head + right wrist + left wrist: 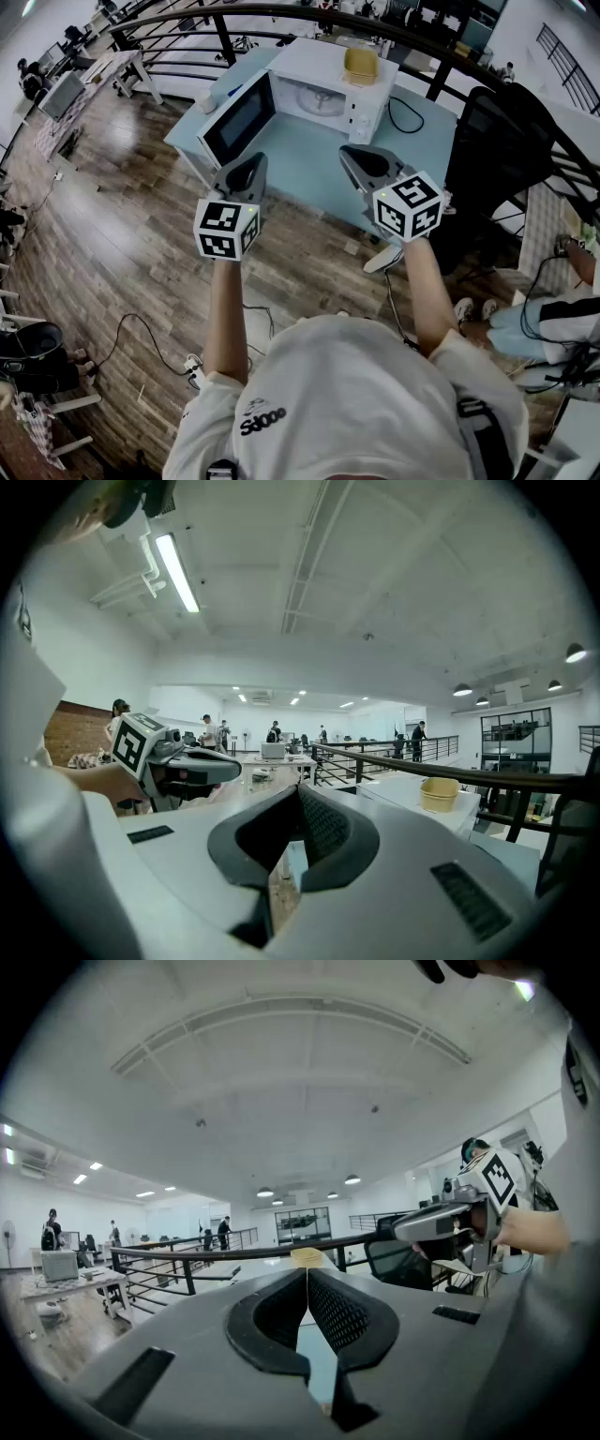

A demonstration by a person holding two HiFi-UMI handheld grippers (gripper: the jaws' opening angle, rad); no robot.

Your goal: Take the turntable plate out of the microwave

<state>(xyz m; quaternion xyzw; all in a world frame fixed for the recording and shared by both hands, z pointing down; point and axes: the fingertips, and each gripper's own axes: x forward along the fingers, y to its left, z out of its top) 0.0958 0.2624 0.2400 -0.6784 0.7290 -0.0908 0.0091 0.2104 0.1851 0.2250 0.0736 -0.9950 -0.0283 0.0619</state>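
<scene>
Turntable plate, round clear glass (314, 97): lay flat inside the white microwave oven (323, 54) at the far edge of the pale blue tabletop (319, 164), ahead of both grippers and well apart. Left gripper (251, 164) and right gripper (354, 157): jaws pressed together, empty. Open dark-windowed door (239, 120) stood out on the left gripper's side, so the right seemingly had the clearer line.

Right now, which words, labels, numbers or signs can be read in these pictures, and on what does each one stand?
"Sdooe", roughly, letters warped: dark print on the white shirt.
No words on the marker cubes: square patterns only.
Control panel of the microwave: too small to read.
</scene>
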